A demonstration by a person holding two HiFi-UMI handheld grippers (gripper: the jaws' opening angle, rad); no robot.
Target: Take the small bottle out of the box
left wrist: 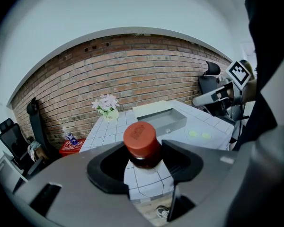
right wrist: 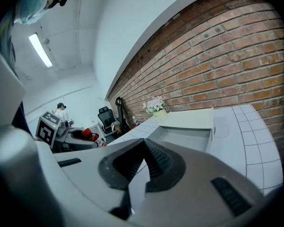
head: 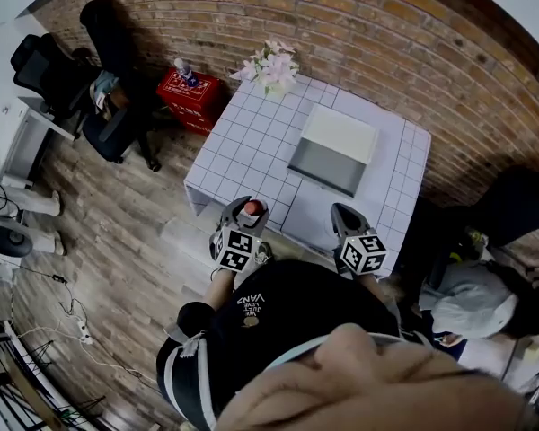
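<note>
A small dark bottle with a red cap [left wrist: 142,143] stands upright between the jaws of my left gripper [left wrist: 143,161], which is shut on it. In the head view the bottle [head: 252,208] is held over the near left edge of the white tiled table [head: 251,151]. The open grey box [head: 331,153] lies on the table's middle, its lid up at the far side; it also shows in the left gripper view as the box [left wrist: 163,119]. My right gripper [right wrist: 141,167] is shut with nothing in it, and hangs at the table's near edge [head: 346,218].
A pot of pale flowers [head: 274,65] stands at the table's far left corner. A red crate [head: 190,92] and black office chairs [head: 90,88] are on the wooden floor to the left. A brick wall runs behind.
</note>
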